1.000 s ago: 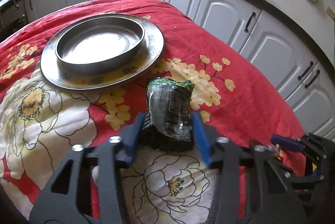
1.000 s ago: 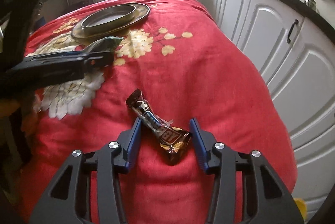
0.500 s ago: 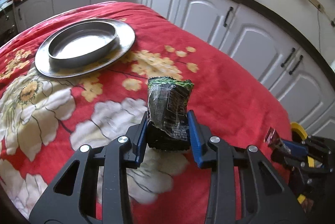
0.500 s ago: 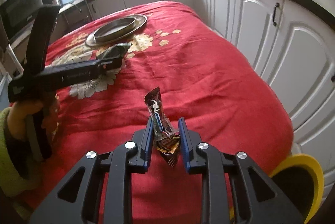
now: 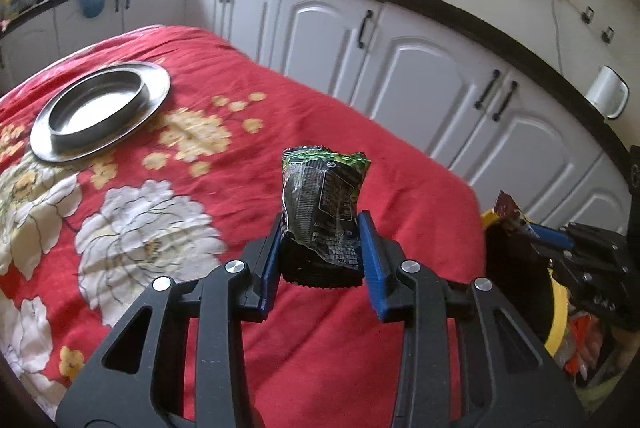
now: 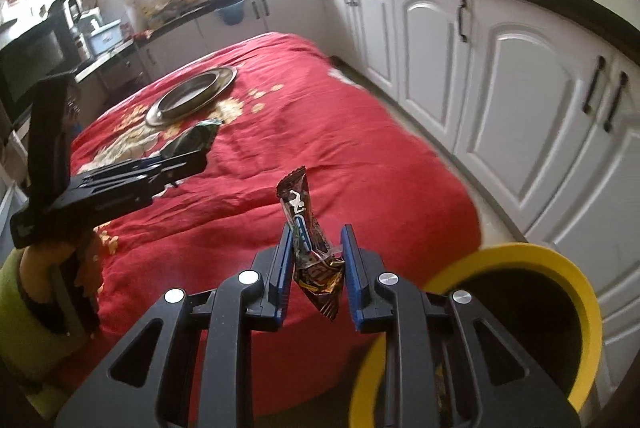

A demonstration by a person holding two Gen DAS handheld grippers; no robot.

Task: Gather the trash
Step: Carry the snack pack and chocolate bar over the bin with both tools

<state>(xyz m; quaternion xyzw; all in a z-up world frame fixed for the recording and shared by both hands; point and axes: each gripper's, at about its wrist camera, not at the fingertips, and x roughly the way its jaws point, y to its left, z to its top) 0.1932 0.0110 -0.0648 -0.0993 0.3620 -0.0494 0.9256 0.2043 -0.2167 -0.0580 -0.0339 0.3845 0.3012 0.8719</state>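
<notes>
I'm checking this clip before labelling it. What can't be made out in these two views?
- Inside of the yellow bin: right view, dark, partly behind the right tongs.
- Brown wrapper lettering: right view, crumpled.
- Green packet print: left view, too small.
- Bin contents: left view, cut off by the edge.
- Left tongs tips: hidden by the packet.

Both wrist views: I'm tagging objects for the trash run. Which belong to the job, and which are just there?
Job: green packet in left gripper; brown candy wrapper in right gripper; yellow-rimmed bin.

Bystanders: steel plates; red floral cloth; white mug.
</notes>
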